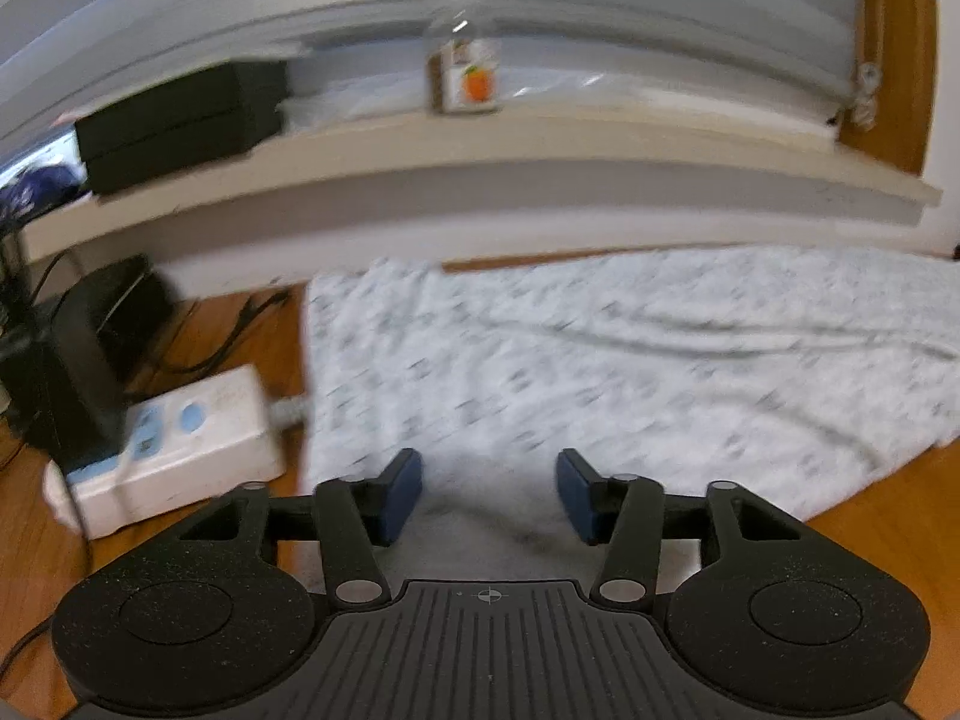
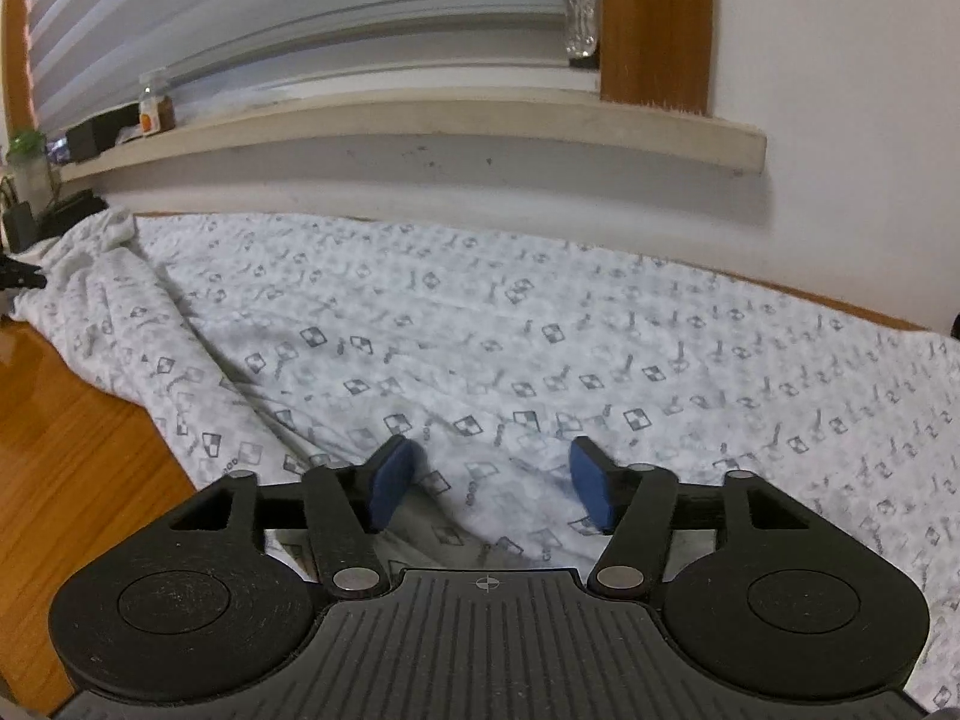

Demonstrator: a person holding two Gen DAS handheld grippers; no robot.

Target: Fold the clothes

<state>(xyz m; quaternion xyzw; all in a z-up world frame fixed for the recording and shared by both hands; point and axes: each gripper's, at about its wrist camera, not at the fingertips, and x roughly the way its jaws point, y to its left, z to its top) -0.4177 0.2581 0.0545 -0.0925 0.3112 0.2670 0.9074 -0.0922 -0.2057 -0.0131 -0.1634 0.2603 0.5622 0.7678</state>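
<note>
A white garment with a small grey print of checked diamonds and thin key-like marks lies spread flat on the wooden floor, just below a wall with a pale window sill. The cloth looks thin and soft, with a faintly dimpled weave. Its long axis runs left to right along the wall. A long crease runs diagonally from the far left toward the near middle, and at the far left end the fabric bunches into a rumpled fold. In the left wrist view the same cloth is blurred; its left edge is straight and ends beside a white power strip with blue switches, which rests on the floor with dark cables around it.

The floor is smooth, warm orange-brown wood with a visible grain. The sill is a flat cream ledge carrying a black box and a small clear bottle with an orange label; grey horizontal blinds hang above it.

The left hand-held gripper has its blue pads spread apart above the near edge of the cloth, nothing between them. The right hand-held gripper is also spread, its pads low over the printed fabric without pinching it.
</note>
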